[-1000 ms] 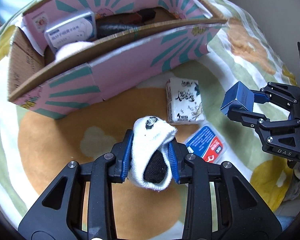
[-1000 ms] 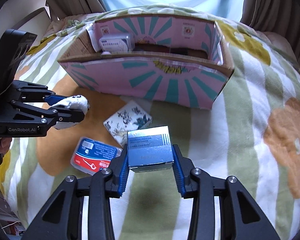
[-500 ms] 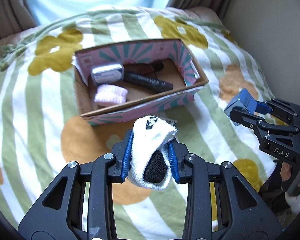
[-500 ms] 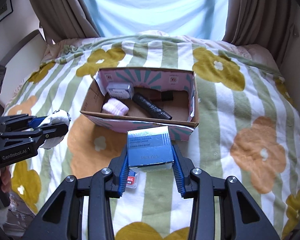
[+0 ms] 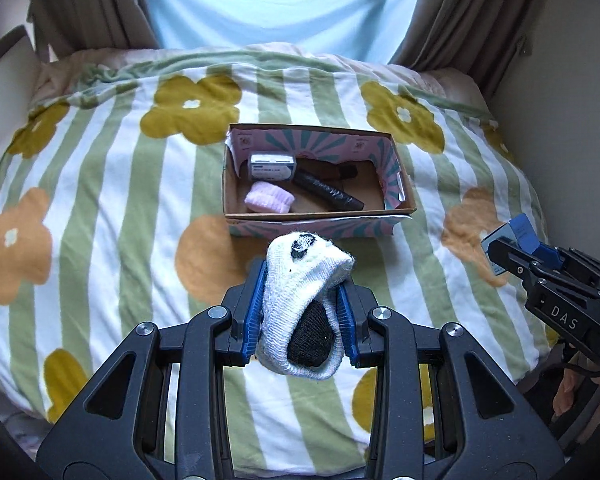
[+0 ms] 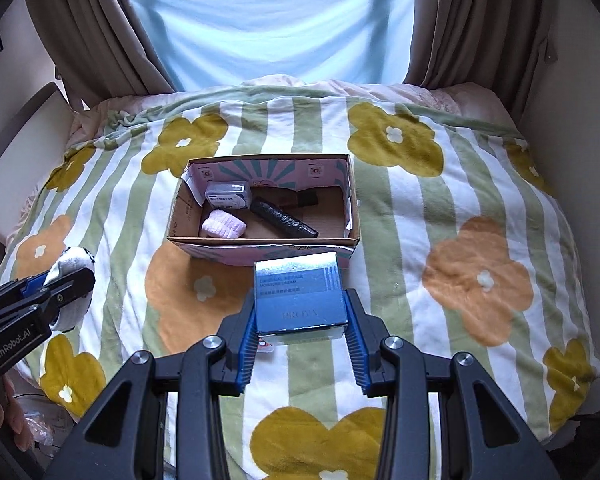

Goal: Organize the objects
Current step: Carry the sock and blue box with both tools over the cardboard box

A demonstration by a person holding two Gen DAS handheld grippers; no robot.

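My left gripper (image 5: pixel 300 308) is shut on a rolled white sock (image 5: pixel 304 300) with a black patch, held high above the bed. My right gripper (image 6: pixel 302 320) is shut on a blue cream box (image 6: pixel 300 298), also high above the bed. An open pink and teal cardboard box (image 6: pixel 260 245) lies on the blanket ahead of both grippers. Inside it are a pink sock roll (image 6: pixel 223 225), a small silver-blue case (image 6: pixel 228 196) and a black tube (image 6: pixel 284 222). The same box (image 5: pixel 316 222) shows in the left wrist view. A red and blue packet (image 6: pixel 265 345) peeks from under the cream box.
The bed carries a green-striped blanket (image 6: pixel 440 208) with yellow and orange flowers. Curtains (image 6: pixel 100 28) and a bright window stand behind it. Walls close in at the left and right. The right gripper (image 5: pixel 516 254) shows at the right in the left wrist view.
Both grippers have risen and pulled back from the box while holding their objects. The whole bed and the box's inside now show. The tissue pack is out of sight.
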